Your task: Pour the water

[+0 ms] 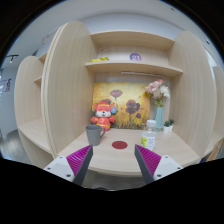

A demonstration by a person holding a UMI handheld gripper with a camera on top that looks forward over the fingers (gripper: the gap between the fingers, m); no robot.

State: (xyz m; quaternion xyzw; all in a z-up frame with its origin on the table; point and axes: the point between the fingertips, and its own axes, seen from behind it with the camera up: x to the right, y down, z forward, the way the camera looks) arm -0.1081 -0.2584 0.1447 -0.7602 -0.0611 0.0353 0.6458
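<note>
Two jaws (112, 163) open | cup (94, 134) beyond | bottle (149, 139) beyond

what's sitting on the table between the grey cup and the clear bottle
In the gripper view, a small dark red round coaster lies on the wooden table between the grey cup and the clear plastic bottle.

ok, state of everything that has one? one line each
tool: open, holding nothing, back from the items on the desk
grey cup: upright on the desk, contents not visible
bottle: upright on the desk, cap on by the look of it
red coaster: flat on the desk, nothing on it
vase of flowers: upright at the back
</note>
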